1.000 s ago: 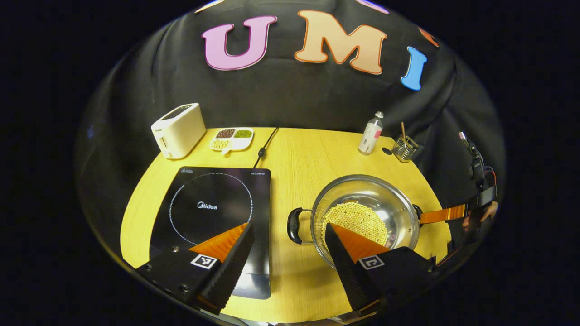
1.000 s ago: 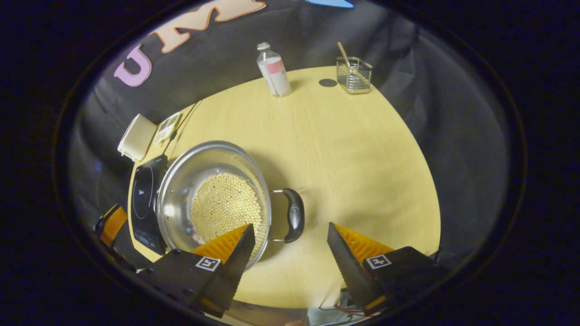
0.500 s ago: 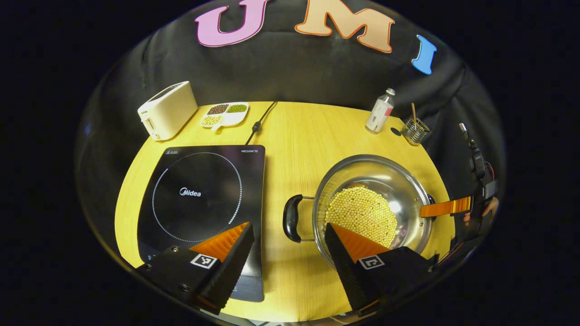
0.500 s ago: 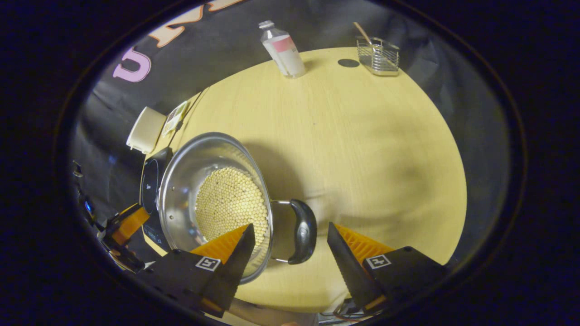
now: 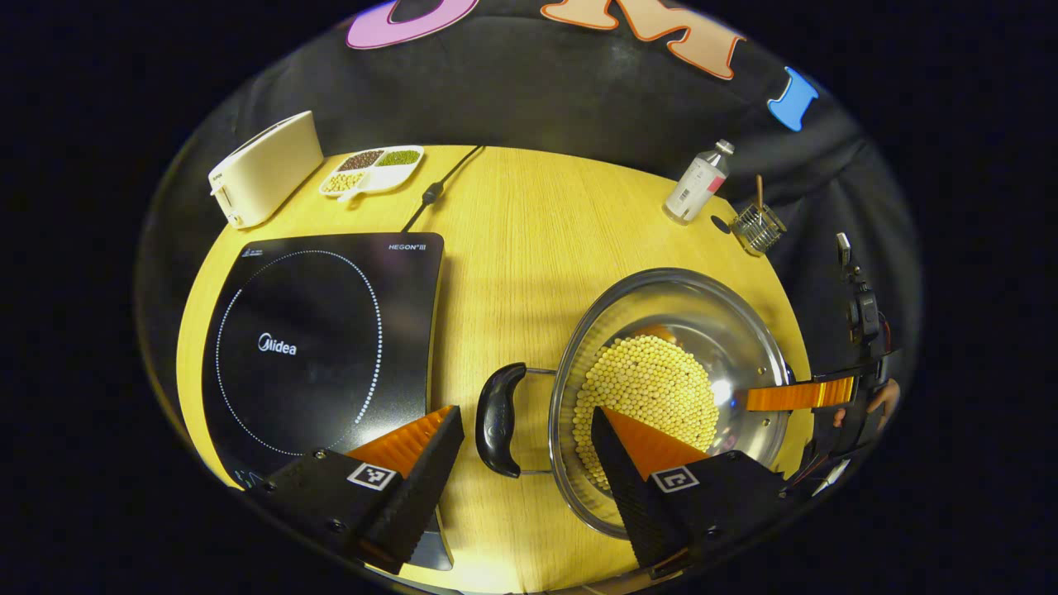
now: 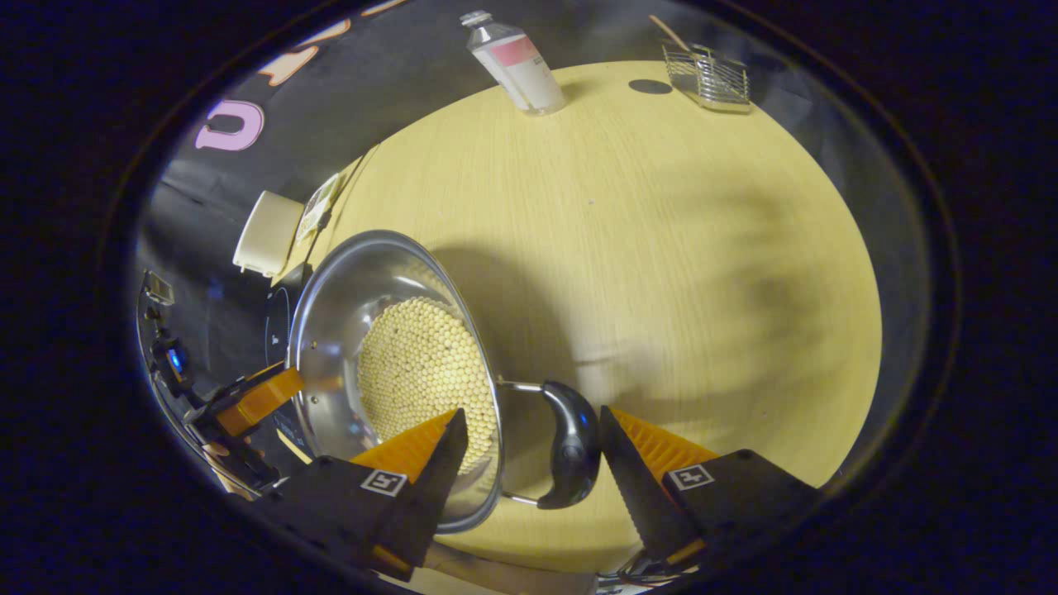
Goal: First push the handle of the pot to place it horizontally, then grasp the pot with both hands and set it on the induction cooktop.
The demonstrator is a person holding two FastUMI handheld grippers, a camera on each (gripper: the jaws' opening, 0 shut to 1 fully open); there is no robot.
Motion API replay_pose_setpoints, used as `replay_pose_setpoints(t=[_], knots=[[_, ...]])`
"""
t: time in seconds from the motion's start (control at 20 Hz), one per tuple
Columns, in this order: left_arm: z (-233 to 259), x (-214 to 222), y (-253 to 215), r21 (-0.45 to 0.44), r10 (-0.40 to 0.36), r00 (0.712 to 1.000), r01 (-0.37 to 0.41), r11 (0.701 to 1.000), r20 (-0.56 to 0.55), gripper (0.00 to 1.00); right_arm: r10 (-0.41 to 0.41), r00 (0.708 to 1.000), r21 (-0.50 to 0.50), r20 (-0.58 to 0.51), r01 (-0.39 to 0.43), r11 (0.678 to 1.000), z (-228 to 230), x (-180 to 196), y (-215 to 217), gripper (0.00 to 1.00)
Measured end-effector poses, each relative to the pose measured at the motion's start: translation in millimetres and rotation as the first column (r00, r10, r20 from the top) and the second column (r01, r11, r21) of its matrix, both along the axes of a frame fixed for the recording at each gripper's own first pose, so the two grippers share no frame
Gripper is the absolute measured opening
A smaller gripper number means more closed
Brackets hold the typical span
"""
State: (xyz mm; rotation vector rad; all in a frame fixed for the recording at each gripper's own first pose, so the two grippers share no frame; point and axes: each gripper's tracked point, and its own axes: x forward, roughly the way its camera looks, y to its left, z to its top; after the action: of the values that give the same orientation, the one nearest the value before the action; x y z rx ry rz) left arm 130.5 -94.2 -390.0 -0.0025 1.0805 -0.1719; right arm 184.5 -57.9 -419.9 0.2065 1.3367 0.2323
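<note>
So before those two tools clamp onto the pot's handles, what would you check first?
1. Left tool open around the pot's left handle: ok, the handle sits between its fingers.
2. Right tool open around the right handle: ok, one finger close beside it.
3. Handles lying sideways, one toward each tool: ok.
4. Induction cooktop free to take the pot: ok.
5. Beans low inside the pot: ok.
6. Fingers level with the handles: cannot tell.

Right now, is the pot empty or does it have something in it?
Not empty: the pot standing on the table holds a layer of small pale yellow beads covering much of its bottom.
</note>
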Motion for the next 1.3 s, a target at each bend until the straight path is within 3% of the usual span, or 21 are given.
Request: replay_pose_setpoints(t=[0.2, 0.25, 0.3, 0.35, 0.5, 0.55, 0.65, 0.7, 1.1, 1.15, 1.3], knots=[[-17, 3, -6, -0.026, 0.013, 0.998, -0.015, 1.0, -0.057, 0.93, 0.001, 1.0, 0.019, -0.02, 0.0, 1.0, -9, 1, 3, 0.97], [-20, 3, -7, -0.028, 0.019, 0.997, -0.021, 0.999, -0.068, 0.99, -0.007, 1.0, 0.029, -0.03, 0.008, 1.0, -10, 1, 3, 0.97], [-23, 3, -8, -0.031, 0.023, 0.997, -0.025, 0.999, -0.077, 0.93, -0.017, 0.999, 0.045, -0.037, 0.019, 0.999, -12, 0, 4, 0.97], [-26, 4, -11, -0.039, 0.025, 0.996, -0.028, 0.999, -0.084, 0.93, -0.03, 0.999, 0.055, -0.045, 0.032, 0.998, -13, 0, 4, 0.82], [-35, 4, -4, -0.006, 0.032, 0.994, -0.033, 0.999, -0.103, 0.87, -0.053, 0.997, 0.065, -0.062, 0.057, 0.996, -17, -1, 1, 0.63], [-38, 6, 1, 0.006, 0.041, 0.994, -0.04, 0.999, -0.103, 0.83, -0.061, 0.995, 0.064, -0.075, 0.066, 0.996, -19, -1, 0, 0.49], [-35, 1, 3, -0.014, 0.059, 0.99, -0.061, 0.998, -0.127, 0.66, -0.08, 0.993, 0.082, -0.085, 0.087, 0.993, -18, -1, 2, 0.53], [-40, 4, 2, -0.026, 0.064, 0.991, -0.068, 0.997, -0.119, 0.67, -0.081, 0.994, 0.076, -0.069, 0.086, 0.993, -17, -2, 1, 0.57], [-39, -20, -6, -0.035, 0.073, 0.983, -0.08, 0.996, -0.169, 0.61, -0.048, 0.998, 0.037, -0.04, 0.05, 0.998, -12, -14, -9, 0.57], [-36, -25, -8, -0.033, 0.068, 0.982, -0.075, 0.997, -0.176, 0.61, -0.045, 0.998, 0.032, -0.039, 0.046, 0.998, -10, -19, -13, 0.52], [-27, -40, -9, -0.026, 0.055, 0.982, -0.061, 0.998, -0.178, 0.61, -0.041, 0.998, 0.027, -0.042, 0.042, 0.999, -3, -34, -17, 0.52]])
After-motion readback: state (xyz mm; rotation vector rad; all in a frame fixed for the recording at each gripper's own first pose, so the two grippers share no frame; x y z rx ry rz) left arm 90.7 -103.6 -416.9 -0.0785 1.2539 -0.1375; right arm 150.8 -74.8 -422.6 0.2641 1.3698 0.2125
